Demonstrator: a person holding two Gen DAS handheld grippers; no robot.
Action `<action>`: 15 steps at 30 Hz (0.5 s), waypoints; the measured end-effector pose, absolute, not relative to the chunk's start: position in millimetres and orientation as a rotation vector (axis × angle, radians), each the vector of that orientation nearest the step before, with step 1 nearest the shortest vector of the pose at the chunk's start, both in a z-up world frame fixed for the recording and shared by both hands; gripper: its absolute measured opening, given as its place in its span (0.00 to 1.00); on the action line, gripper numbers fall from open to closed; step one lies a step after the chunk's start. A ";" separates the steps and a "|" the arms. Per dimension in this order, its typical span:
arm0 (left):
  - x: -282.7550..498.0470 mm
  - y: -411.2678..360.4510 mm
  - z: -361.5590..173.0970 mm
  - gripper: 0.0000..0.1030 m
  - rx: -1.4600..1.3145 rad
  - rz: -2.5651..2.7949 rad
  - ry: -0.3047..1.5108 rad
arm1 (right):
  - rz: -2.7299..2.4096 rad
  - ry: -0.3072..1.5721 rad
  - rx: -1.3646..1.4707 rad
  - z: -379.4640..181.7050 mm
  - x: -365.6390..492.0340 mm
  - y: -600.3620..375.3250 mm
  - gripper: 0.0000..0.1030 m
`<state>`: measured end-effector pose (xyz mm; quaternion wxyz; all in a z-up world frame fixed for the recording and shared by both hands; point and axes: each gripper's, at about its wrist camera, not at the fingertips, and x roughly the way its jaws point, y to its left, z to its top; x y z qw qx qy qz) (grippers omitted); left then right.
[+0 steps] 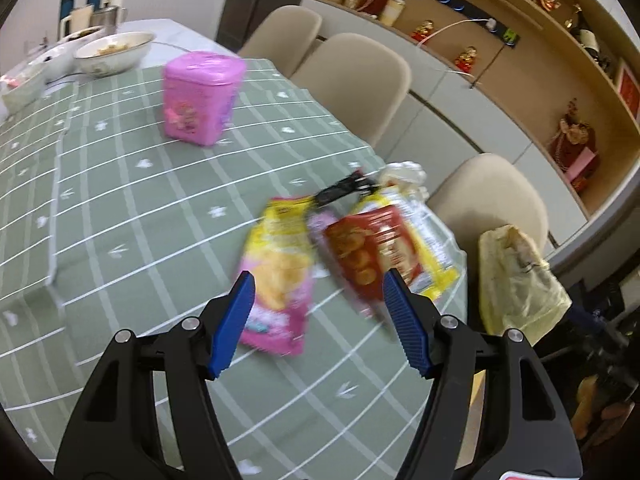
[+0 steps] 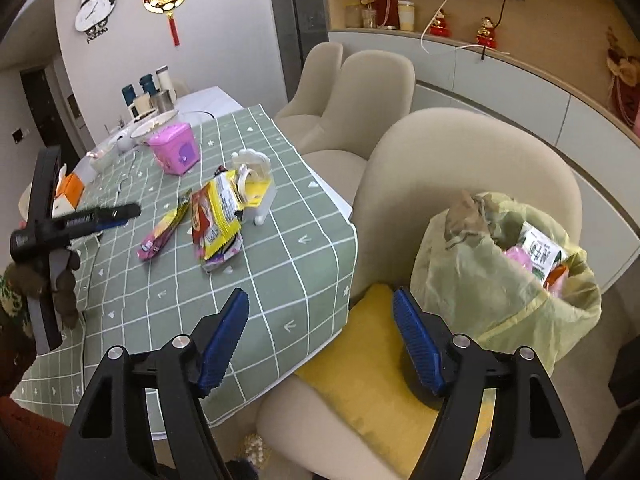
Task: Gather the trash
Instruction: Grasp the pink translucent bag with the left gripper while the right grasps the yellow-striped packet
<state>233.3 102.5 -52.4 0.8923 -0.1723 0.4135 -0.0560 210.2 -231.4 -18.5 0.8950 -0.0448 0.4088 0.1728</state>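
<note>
Left wrist view: open left tool [image 1: 318, 280] hovers above snack wrappers [image 1: 320, 256].

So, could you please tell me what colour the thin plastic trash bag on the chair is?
Pale translucent yellow-green plastic trash bag, clearest in the right wrist view.

Pink tin [image 1: 202, 98] stands on green checked tablecloth [image 1: 120, 208].

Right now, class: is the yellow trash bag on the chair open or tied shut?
Open. The trash bag has a wide mouth, with a carton and crumpled paper showing inside.
</note>
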 end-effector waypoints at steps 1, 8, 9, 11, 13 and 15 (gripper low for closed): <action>237.3 96.9 -51.3 0.61 -0.356 -0.123 0.858 | 0.347 0.848 -0.097 -19.9 208.9 -230.9 0.69; 286.0 47.8 -58.9 0.61 -0.300 -0.095 0.879 | 0.299 0.856 -0.119 -25.0 205.3 -229.7 0.69; 292.9 43.6 -64.1 0.61 -0.276 -0.075 0.894 | 0.297 0.863 -0.115 -27.2 204.8 -229.9 0.69; 304.0 43.8 -77.8 0.61 -0.280 -0.046 0.939 | 0.293 0.873 -0.112 -31.0 204.0 -229.6 0.69; 303.9 52.3 -86.7 0.54 -0.334 -0.065 0.975 | 0.295 0.875 -0.118 -33.6 204.5 -227.6 0.69; 297.5 61.7 -92.2 0.36 -0.360 -0.083 1.009 | 0.304 0.878 -0.123 -36.5 205.5 -224.0 0.69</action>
